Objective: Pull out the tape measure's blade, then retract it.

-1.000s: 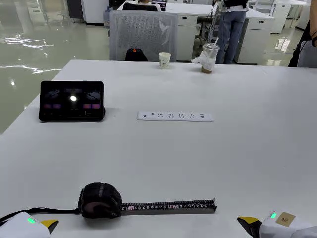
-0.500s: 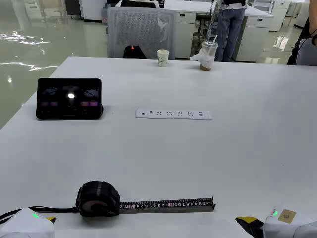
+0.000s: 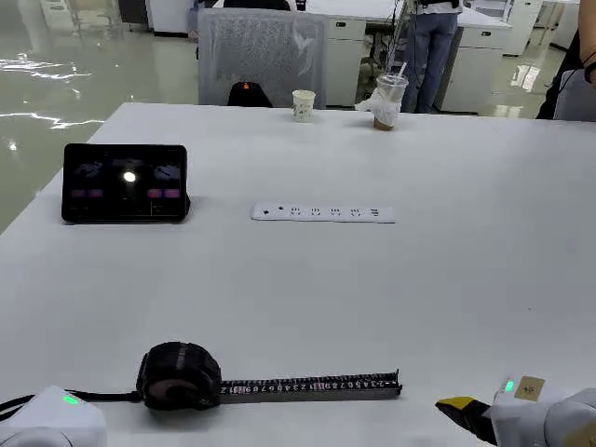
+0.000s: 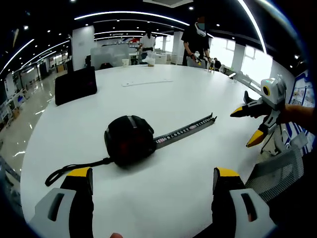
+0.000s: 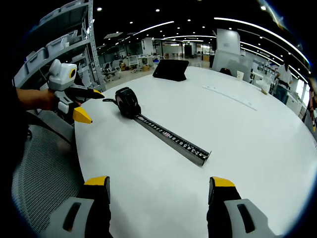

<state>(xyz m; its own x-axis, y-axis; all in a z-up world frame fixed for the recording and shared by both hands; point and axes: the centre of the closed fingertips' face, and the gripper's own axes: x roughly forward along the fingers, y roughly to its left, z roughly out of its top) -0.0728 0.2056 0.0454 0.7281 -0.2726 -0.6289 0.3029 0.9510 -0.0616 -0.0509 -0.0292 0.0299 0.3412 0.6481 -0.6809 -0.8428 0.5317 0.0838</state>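
The black tape measure (image 3: 179,375) lies close to the near edge of the white table (image 3: 447,279), with its blade (image 3: 312,386) drawn out flat along that edge toward the right. The left gripper (image 4: 152,174) and the right gripper (image 5: 157,181) hover at that edge, jaws spread wide, gripping nothing.

A: Qty per item, pls?
B: I see 1 tape (image 3: 179,375), 2 grippers: L gripper (image 4: 153,181), R gripper (image 5: 158,186). 1 tablet (image 3: 125,182), 1 pwr strip (image 3: 322,213), 1 chair (image 3: 261,51), 2 cups: paper cup (image 3: 304,104), plastic cup (image 3: 388,100).
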